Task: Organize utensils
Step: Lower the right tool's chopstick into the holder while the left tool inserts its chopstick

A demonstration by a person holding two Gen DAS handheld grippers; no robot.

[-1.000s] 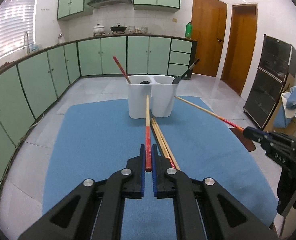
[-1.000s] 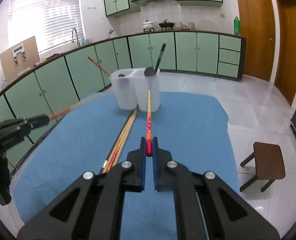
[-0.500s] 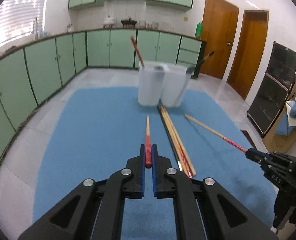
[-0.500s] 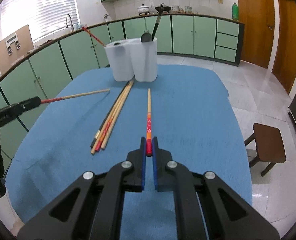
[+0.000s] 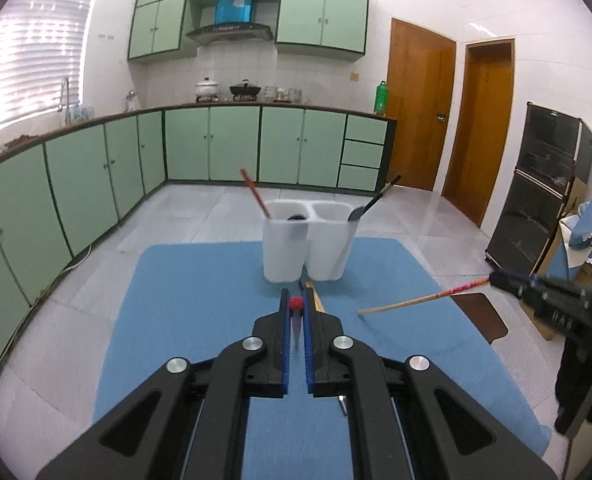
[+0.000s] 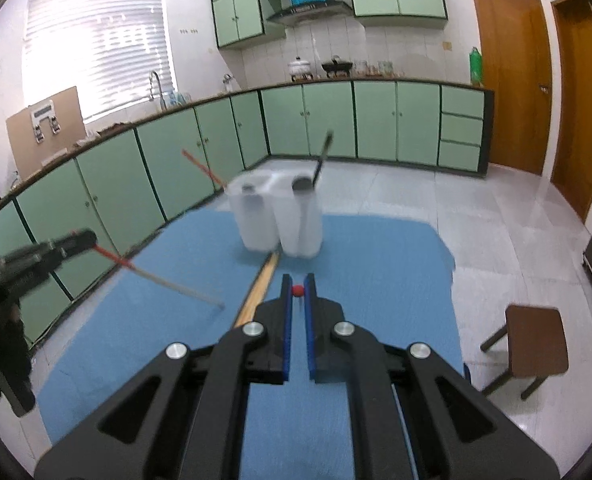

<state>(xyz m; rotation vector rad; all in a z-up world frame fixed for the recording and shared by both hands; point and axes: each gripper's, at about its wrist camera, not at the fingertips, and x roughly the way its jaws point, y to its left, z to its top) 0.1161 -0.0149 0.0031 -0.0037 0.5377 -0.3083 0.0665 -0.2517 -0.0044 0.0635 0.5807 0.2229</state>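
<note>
On the soft blue cloth (image 5: 199, 300) that covers the table stands a white plastic holder (image 5: 306, 246) with two round cups joined side by side. A red chopstick (image 5: 255, 194) leans out of the left cup, and a dark spoon with a thin black handle (image 5: 370, 204) leans out of the right cup. Your left gripper (image 5: 296, 312) is black with blue pads, and it is squeezed tight on a chopstick with a round red end (image 5: 296, 303); the stick points down away from the camera, so you see mostly its red end. Your right gripper (image 6: 298, 290) is squeezed tight on another chopstick (image 6: 297, 290), also seen end-on. In the left camera that stick (image 5: 420, 300) is long and thin, pale wood with a red patterned part near the pads. More wooden chopsticks (image 6: 261, 284) lie flat on the cloth just in front of the holder. A brown stool (image 6: 534, 338) sits on the shiny tile floor beside the table.
</note>
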